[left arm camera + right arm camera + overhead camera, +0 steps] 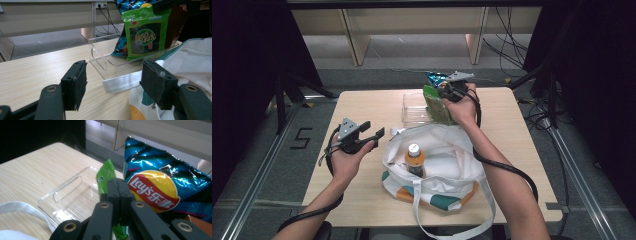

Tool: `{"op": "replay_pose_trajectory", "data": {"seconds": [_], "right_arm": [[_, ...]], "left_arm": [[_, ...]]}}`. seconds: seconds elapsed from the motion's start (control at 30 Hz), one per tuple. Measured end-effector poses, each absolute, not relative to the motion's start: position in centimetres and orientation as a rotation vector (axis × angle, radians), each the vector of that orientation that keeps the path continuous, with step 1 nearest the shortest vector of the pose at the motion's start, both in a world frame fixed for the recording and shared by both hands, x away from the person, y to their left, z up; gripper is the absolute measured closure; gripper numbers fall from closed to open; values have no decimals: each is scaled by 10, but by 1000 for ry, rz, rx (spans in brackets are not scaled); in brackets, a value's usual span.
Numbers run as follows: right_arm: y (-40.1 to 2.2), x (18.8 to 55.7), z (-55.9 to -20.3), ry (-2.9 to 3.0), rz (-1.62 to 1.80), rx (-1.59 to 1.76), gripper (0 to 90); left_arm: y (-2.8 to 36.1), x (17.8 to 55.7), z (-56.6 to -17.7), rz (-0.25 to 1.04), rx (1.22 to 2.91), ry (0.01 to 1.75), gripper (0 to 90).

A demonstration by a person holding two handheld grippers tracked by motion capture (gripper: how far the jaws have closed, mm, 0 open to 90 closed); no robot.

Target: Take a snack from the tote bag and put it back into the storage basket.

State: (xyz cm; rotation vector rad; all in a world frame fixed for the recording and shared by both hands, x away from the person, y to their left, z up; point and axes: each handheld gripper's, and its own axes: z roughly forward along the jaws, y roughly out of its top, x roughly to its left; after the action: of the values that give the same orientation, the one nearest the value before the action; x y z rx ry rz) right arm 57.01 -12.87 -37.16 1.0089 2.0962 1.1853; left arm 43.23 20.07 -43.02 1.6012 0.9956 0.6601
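Note:
My right gripper (451,89) (117,185) is shut on the top edge of a green snack packet (434,105) (144,35) (106,173), which it holds upright at the clear plastic tray (413,109) (99,61) (70,192). I cannot tell whether the packet's bottom rests in the tray. A blue Lay's crisp bag (435,77) (155,187) (121,45) stands just behind the packet. My left gripper (373,132) (114,75) is open and holds nothing, left of a white tote bag (447,160) (197,57). Inside the tote stands a bottle (414,159) with a white cap.
The tote lies open at the table's front middle, with its straps (457,220) hanging over the front edge and one strap (122,82) (20,207) lying toward the tray. The wooden table (362,105) is bare at the left. Behind it are wooden desk legs and cables on the floor.

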Motion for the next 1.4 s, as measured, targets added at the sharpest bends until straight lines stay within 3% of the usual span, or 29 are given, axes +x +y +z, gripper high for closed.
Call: {"op": "replay_pose_trajectory", "data": {"seconds": [0.83,1.4], "right_arm": [[-135,559,-379,2185,994,1054,894],[-138,552,-376,2136,1031,993,741]], "left_arm": [[198,432,-430,657,1606,988,366],[198,432,-431,654,1608,991,366]]}}
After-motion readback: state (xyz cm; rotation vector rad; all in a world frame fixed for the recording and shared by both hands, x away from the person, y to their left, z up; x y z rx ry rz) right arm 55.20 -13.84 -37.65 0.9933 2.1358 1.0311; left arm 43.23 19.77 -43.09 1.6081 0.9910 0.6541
